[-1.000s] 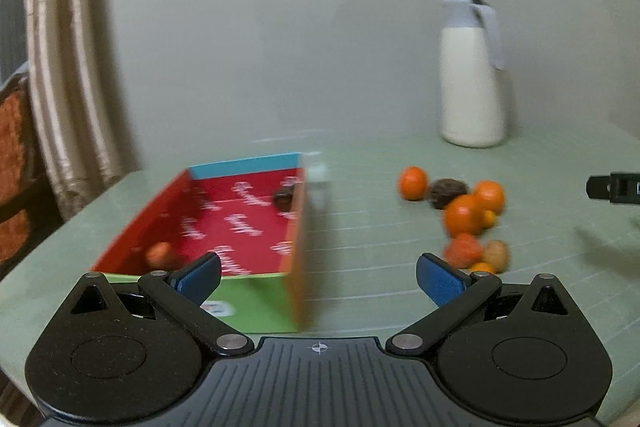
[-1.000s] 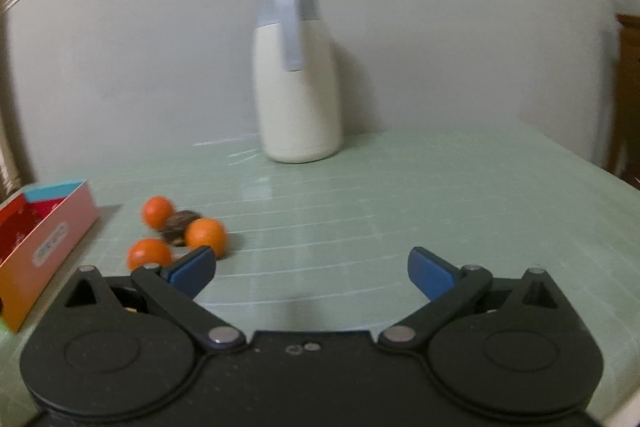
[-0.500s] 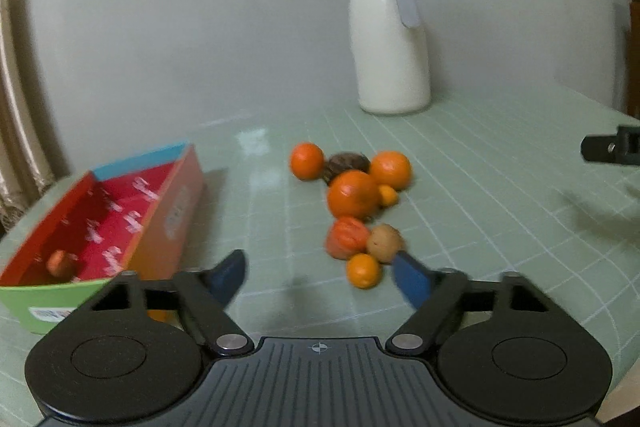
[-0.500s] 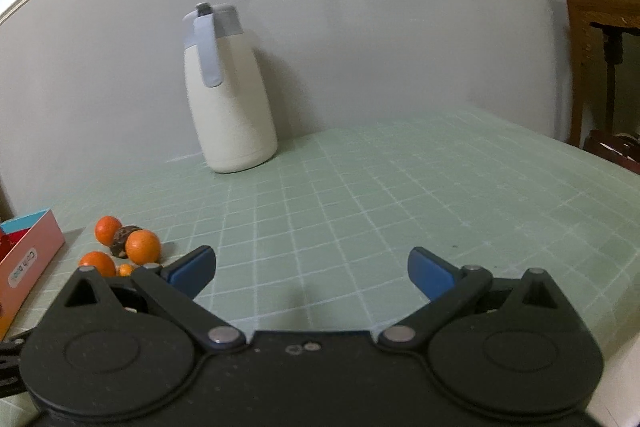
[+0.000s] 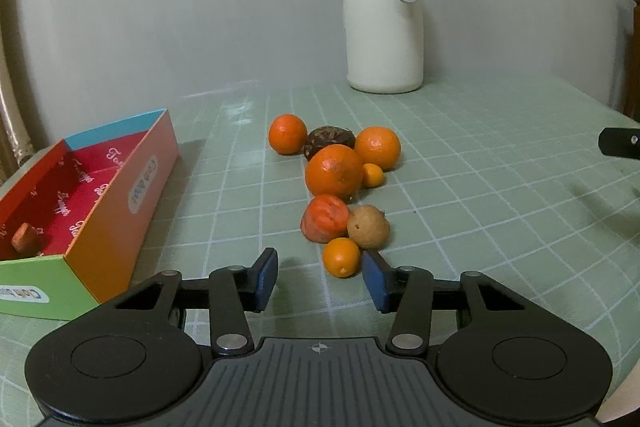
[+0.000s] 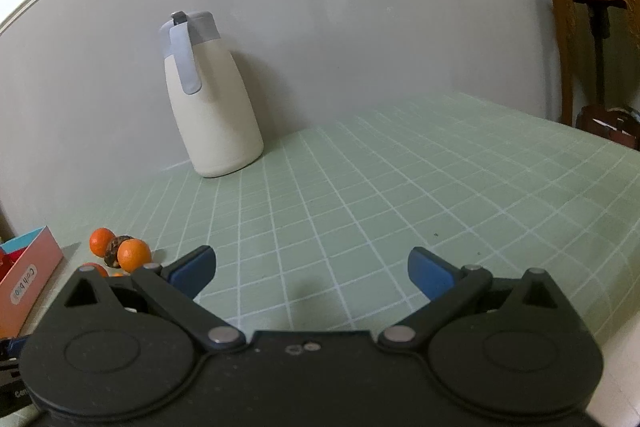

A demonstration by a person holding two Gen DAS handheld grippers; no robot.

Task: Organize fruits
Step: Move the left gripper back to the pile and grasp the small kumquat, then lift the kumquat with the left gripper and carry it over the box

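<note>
Left wrist view, from left to right: a colourful cardboard box [image 5: 120,195] with one small reddish piece [image 5: 25,237] inside, then the fruit pile, whose nearest small orange [image 5: 341,257] sits just ahead of the left gripper [image 5: 320,277]. Its jaws are closing, with the fruit toward the right pad and not yet pinched. Best to nudge rightward so it centres, avoiding the brown fruit [image 5: 368,226] touching it. Right gripper [image 6: 311,269] hangs spread wide over bare tablecloth [image 6: 400,195], holding nothing.
</note>
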